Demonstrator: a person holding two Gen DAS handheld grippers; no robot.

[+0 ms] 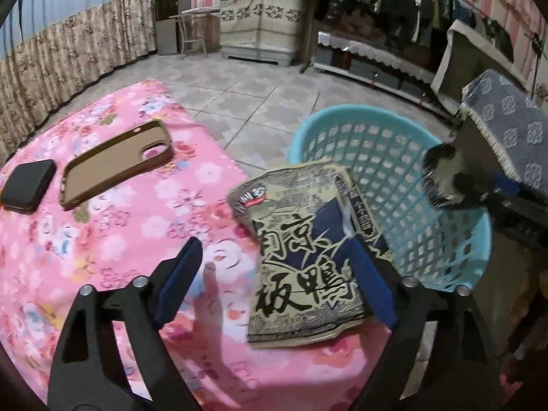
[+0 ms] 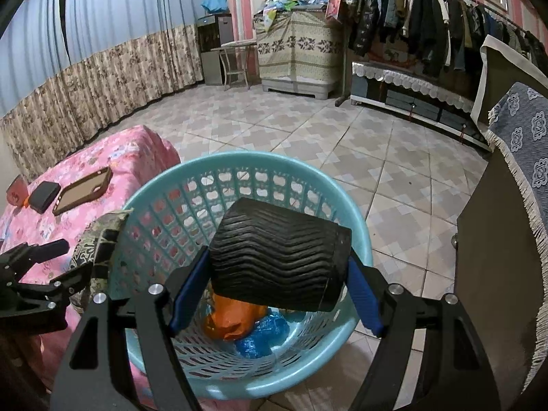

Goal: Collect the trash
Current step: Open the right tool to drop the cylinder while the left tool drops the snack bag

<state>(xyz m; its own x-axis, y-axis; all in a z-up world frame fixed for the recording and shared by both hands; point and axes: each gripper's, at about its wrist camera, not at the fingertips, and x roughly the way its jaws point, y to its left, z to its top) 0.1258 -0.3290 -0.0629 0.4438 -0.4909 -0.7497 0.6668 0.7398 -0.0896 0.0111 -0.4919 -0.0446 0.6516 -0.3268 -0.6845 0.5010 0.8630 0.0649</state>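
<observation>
A tan and navy food wrapper (image 1: pixel 301 250) with large black characters lies at the pink table's right edge, overhanging toward the blue basket (image 1: pixel 359 116). My left gripper (image 1: pixel 274 274) is open around it, the right finger (image 1: pixel 370 281) touching the wrapper. My right gripper (image 2: pixel 274 291) is shut on a black ribbed paper cup (image 2: pixel 277 257), held sideways over the basket (image 2: pixel 191 174). The basket holds an orange bag (image 2: pixel 229 322) and blue plastic (image 2: pixel 263 335). The cup also shows in the left wrist view (image 1: pixel 445 178); the wrapper shows in the right wrist view (image 2: pixel 99 239).
A brown phone case (image 1: pixel 116 164) and a black wallet (image 1: pixel 27 185) lie on the pink floral tablecloth (image 1: pixel 102 257). A dark cabinet with a grey-blue fringed cloth (image 2: pixel 524 150) stands right of the basket. Tiled floor, curtains and a clothes rack lie beyond.
</observation>
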